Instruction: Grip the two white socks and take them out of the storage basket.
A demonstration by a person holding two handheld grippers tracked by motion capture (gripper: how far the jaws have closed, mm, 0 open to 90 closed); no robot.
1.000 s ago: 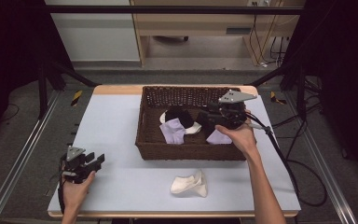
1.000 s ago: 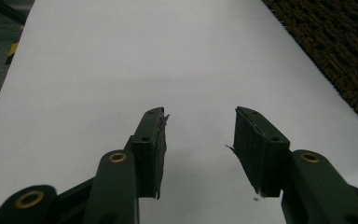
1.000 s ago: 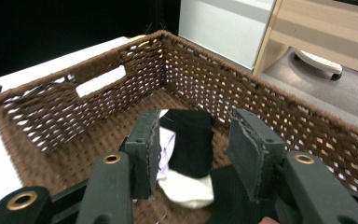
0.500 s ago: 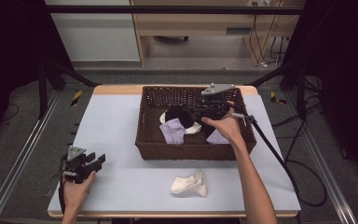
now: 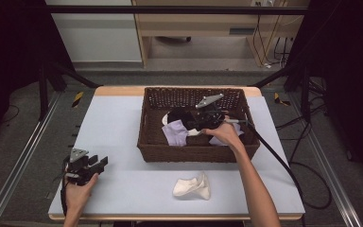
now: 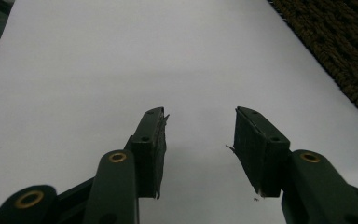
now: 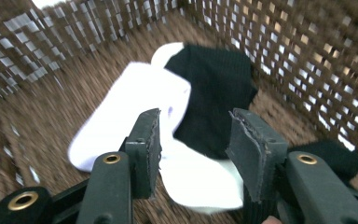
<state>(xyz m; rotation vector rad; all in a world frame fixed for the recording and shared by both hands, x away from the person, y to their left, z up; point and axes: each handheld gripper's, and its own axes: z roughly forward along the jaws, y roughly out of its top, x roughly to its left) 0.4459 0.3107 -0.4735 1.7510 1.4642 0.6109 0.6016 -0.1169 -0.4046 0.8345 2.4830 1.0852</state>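
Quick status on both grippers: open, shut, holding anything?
Left gripper: open, holding nothing, low over the bare table.
Right gripper: open, holding nothing, inside the basket above the white sock and black sock.

Motion-blurred across the right gripper view: wicker basket (image 7: 284, 51) weave smeared into streaks, white cloth (image 7: 135, 116) edges soft. Second dark bundle (image 7: 335, 156) tucked behind the right hand-held gripper (image 7: 193, 154) and cut by the frame's edge (sock or cloth, cannot tell). In the high view, jaws of that hand-held gripper (image 5: 202, 124) lost against the black cloth (image 5: 182, 115) under the grey plate; spread unreadable there. Lilac cloth (image 5: 176, 133) partly hidden by the near basket wall (image 5: 196, 153). Left forearm cut off at the bottom edge; basket corner (image 6: 340, 46) cropped in the left gripper view. Cream item on the desk (image 5: 123, 118) too small to identify (image 5: 191, 186).
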